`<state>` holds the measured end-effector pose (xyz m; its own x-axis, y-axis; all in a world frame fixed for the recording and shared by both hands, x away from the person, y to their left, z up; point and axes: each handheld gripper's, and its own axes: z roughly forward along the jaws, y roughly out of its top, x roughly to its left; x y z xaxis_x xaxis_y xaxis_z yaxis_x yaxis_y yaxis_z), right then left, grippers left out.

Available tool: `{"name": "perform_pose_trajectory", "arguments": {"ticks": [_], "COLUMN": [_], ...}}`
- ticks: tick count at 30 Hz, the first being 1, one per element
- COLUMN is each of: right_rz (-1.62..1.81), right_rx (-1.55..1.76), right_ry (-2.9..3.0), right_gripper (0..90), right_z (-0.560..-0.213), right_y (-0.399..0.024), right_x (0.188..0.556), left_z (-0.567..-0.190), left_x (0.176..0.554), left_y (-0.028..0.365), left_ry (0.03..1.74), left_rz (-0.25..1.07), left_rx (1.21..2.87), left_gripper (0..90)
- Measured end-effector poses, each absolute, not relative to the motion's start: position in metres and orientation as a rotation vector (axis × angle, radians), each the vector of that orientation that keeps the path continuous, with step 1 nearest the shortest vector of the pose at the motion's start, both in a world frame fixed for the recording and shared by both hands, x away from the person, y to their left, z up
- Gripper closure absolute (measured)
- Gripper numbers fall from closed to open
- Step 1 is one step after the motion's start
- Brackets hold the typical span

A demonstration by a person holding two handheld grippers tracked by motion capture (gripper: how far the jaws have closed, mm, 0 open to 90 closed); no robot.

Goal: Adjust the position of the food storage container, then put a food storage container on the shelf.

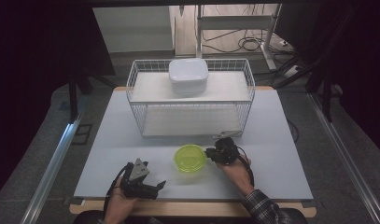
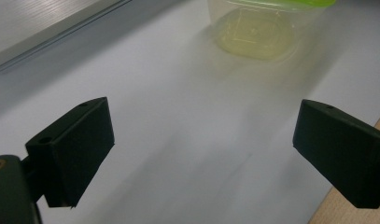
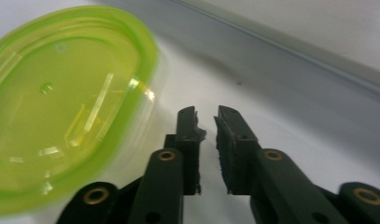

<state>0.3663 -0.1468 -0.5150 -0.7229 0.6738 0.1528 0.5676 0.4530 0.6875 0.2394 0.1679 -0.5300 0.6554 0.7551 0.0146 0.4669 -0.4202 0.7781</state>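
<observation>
The left gripper [image 1: 160, 185] rests near the table [image 1: 281, 154] edge, jaws wide and empty; the right gripper [image 3: 206, 123], slightly parted, seemingly clear of the green-lidded container [image 1: 190, 157].

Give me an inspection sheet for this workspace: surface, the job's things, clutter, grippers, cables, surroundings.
Surface: pale table top, wooden front edge.
Job's things: green-lidded container, lid on, standing on the table in front of the wire rack.
Clutter: white wire rack at the back; white lidded tub on its top shelf.
Grippers: left gripper jaws wide apart, nothing between them; right gripper beside the container, jaws a narrow gap apart, nothing between them.
Cables: one trails from each gripper; more on the floor behind the table.
Surroundings: dark curtains either side, metal rails on the floor.
</observation>
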Motion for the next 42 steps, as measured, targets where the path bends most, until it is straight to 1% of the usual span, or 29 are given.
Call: {"name": "perform_pose_trajectory", "arguments": {"ticks": [2, 4, 8, 15, 22, 28, 35, 42], "right_rz": [1.125, 1.129, 1.073, 1.037, 1.065, 1.085, 1.148, 1.198], "right_rx": [1.084, 1.063, 1.013, 0.978, 0.972, 0.983, 0.993, 1.004], "right_ry": [2.558, 2.577, 2.577, 2.572, 2.534, 2.514, 2.496, 2.504], "right_gripper": [71.8, 64.6, 55.4, 35.1, 19.4, 10.7, 3.5, 2.4], "right_z": [-0.513, -0.510, -0.507, -0.501, -0.496, -0.498, -0.497, -0.497], "right_y": [-0.151, -0.156, -0.163, -0.170, -0.176, -0.183, -0.185, -0.186], "right_x": [0.366, 0.364, 0.358, 0.349, 0.340, 0.332, 0.331, 0.332], "left_z": [-0.530, -0.530, -0.530, -0.530, -0.528, -0.527, -0.527, -0.527], "left_x": [0.239, 0.240, 0.241, 0.240, 0.240, 0.239, 0.239, 0.239], "left_y": [0.168, 0.169, 0.171, 0.173, 0.175, 0.174, 0.173, 0.173], "left_ry": [0.946, 0.949, 0.961, 0.965, 0.972, 0.962, 0.957, 0.955], "left_rz": [0.468, 0.464, 0.441, 0.443, 0.446, 0.450, 0.458, 0.458], "left_rx": [2.089, 2.092, 2.101, 2.109, 2.105, 2.104, 2.104, 2.104], "left_gripper": [4.9, 4.9, 5.0, 5.2, 5.3, 5.8, 5.8, 5.8]}}
